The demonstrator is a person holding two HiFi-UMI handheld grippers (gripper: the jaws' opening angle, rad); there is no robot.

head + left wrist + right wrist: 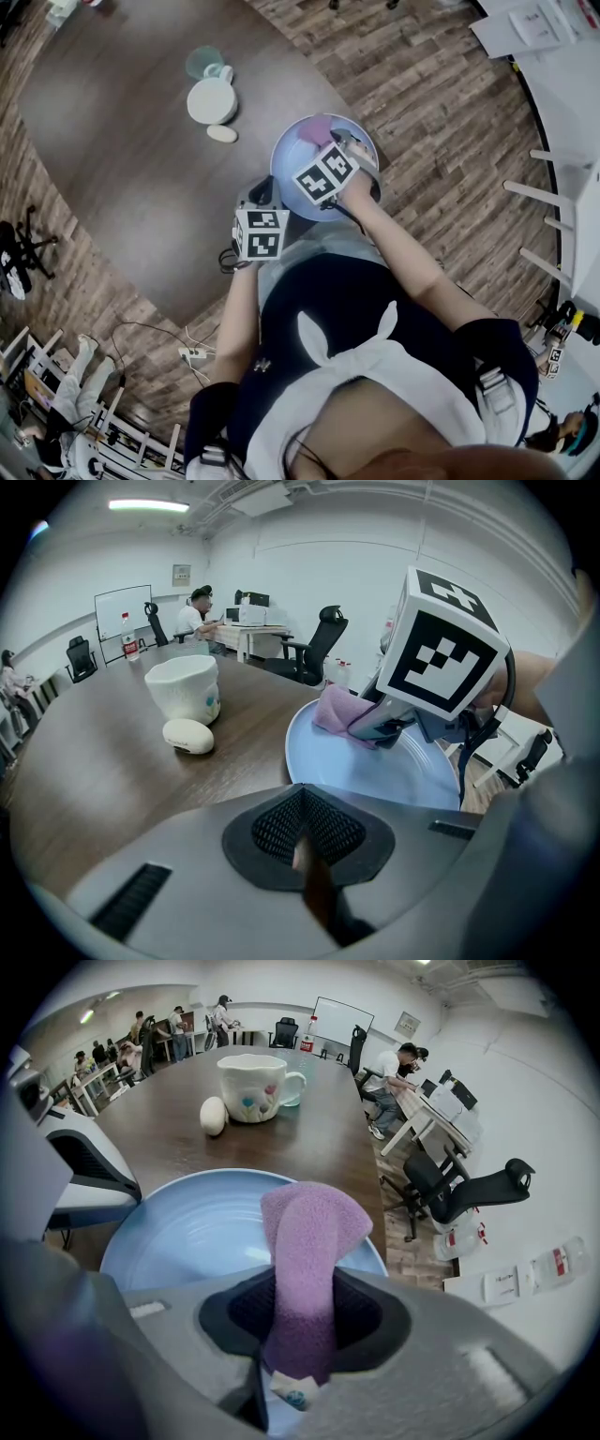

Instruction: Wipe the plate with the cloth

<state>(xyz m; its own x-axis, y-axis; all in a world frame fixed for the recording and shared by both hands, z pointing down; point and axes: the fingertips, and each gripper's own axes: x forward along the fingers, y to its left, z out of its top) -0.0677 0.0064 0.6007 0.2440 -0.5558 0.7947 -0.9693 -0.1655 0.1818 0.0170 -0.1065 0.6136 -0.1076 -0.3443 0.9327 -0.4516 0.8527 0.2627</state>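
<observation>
While your right hand-held gripper (300, 1340) is clamped on the purple cloth (309, 1232), the next stroke depends on how that cloth sits against the plate (187, 1232). The plate lies directly ahead of and below the jaws, on the surface (178, 1138). The cloth sticks out of the jaws as a folded strip. Its long axis follows the line the gripper points along, from the plate's near rim toward its far rim. Its free end folds over above the plate's far-right part. From the left gripper view it looks to rest on the plate there, though I cannot tell how firmly it presses. By my judgement, a wipe means dragging the strip sideways toward the plate's left side, which shows bare and blue.

Your left hand-held gripper (305, 841) has its jaws together, with nothing I can make out between them. It sits just beside the plate's near-left rim, and I cannot tell whether it touches that rim. It is the farther of the two from the plate's middle, so the wiping falls to your right hand. A cup (251, 1087) and a small white oval (214, 1115) stand well beyond the plate's far rim, out of the stroke's path.
</observation>
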